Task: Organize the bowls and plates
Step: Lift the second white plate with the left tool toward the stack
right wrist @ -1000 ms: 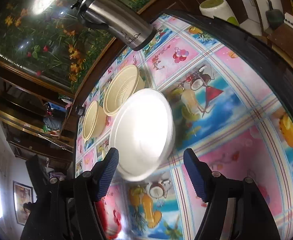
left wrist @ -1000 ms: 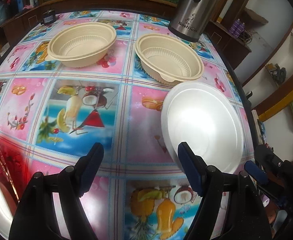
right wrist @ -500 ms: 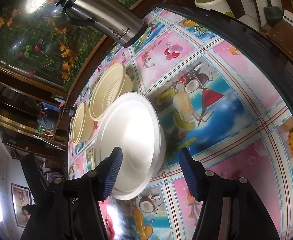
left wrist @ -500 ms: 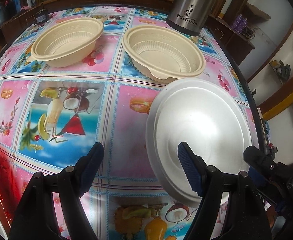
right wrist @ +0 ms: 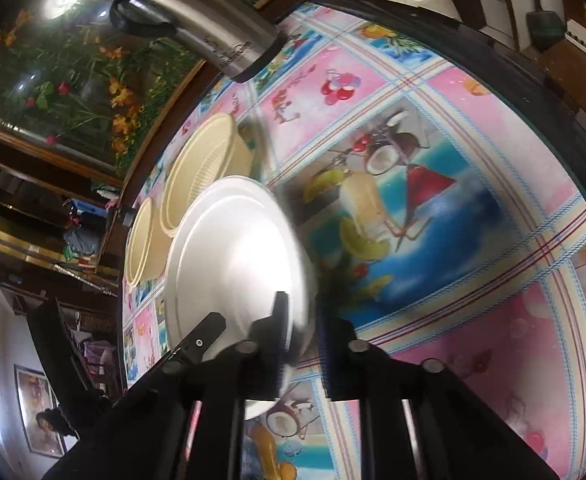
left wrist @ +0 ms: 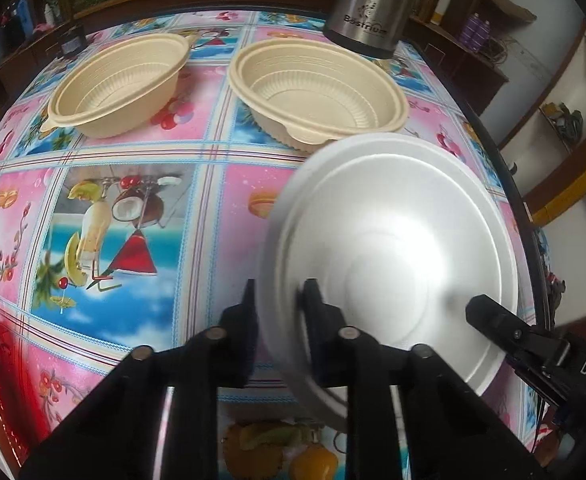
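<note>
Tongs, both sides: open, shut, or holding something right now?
Left tongs: just closed, shut on the plate rim.
Right tongs: just closed, shut on the same plate's rim.

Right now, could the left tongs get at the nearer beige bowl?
Probably not yet: the left tongs are clamped on the white plate's rim, and the plate sits before that bowl.

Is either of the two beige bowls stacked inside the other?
No. In the left wrist view one beige bowl and the other bowl sit side by side on the table, apart.
</note>
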A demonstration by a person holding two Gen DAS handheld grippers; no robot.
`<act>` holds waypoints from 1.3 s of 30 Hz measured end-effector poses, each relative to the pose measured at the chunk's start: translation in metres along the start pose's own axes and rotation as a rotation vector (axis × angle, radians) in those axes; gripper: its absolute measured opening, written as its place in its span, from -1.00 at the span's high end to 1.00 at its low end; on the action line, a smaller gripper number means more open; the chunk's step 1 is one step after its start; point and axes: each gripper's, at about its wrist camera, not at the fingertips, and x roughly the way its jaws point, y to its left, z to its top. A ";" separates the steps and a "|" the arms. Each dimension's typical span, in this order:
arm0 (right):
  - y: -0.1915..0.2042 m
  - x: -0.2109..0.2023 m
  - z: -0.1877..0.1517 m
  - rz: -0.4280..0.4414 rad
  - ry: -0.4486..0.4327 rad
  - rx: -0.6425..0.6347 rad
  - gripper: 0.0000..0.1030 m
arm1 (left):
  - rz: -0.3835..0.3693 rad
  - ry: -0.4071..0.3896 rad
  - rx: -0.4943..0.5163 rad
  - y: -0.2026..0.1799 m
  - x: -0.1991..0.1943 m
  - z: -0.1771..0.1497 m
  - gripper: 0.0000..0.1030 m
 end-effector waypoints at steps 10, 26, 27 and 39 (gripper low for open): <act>0.014 -0.012 -0.012 -0.001 -0.023 -0.040 0.80 | -0.006 -0.044 0.018 0.005 -0.023 -0.006 0.77; 0.039 -0.032 -0.054 0.021 -0.020 -0.110 0.84 | -0.014 -0.100 0.013 0.034 -0.068 -0.039 0.77; 0.040 -0.033 -0.055 0.022 -0.021 -0.113 0.84 | -0.014 -0.102 0.012 0.036 -0.070 -0.040 0.77; 0.064 -0.037 -0.081 0.030 -0.012 -0.165 0.84 | -0.024 -0.121 -0.016 0.062 -0.088 -0.058 0.77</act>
